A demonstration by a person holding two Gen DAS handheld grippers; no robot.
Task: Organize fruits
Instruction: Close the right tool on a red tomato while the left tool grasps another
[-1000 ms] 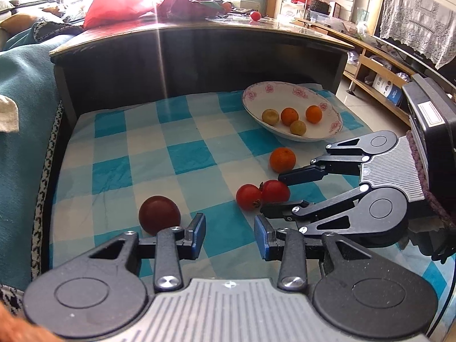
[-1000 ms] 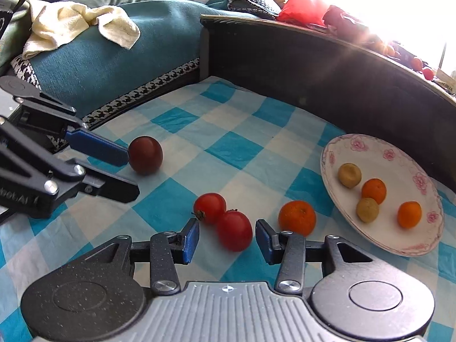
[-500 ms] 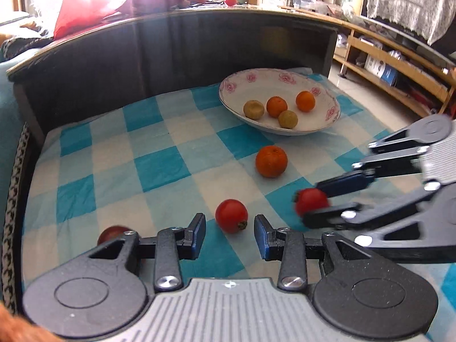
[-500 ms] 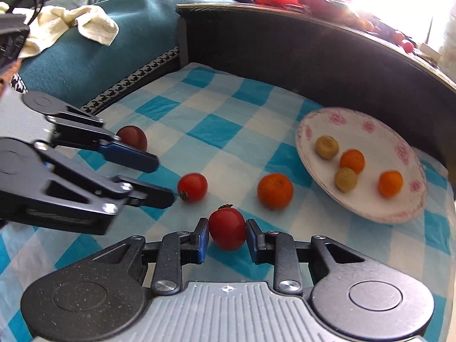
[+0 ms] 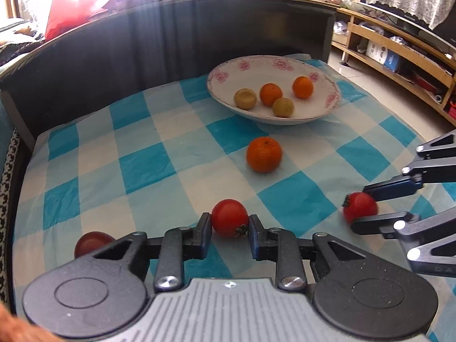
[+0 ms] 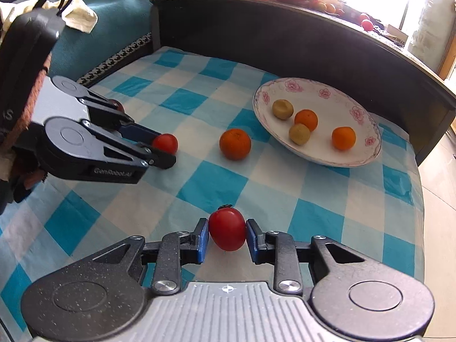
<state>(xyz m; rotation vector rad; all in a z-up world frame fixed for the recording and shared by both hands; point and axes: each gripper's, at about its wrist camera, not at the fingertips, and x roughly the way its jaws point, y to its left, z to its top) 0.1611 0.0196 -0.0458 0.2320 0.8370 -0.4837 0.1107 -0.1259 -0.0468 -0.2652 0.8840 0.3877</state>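
Two tomatoes are now pinched, one in each tool. Half a second ago your left tool (image 5: 229,229) was spread with the tomato (image 5: 229,218) only in front of it; now its pads press on that fruit, low over the checked cloth (image 5: 148,165). Your right tool (image 6: 226,235) already pinches its own tomato (image 6: 227,229). Both can go to the flowered bowl (image 5: 327,111) with the small oranges. One orange (image 5: 264,154) and a dark red fruit (image 5: 91,240) remain on the table.
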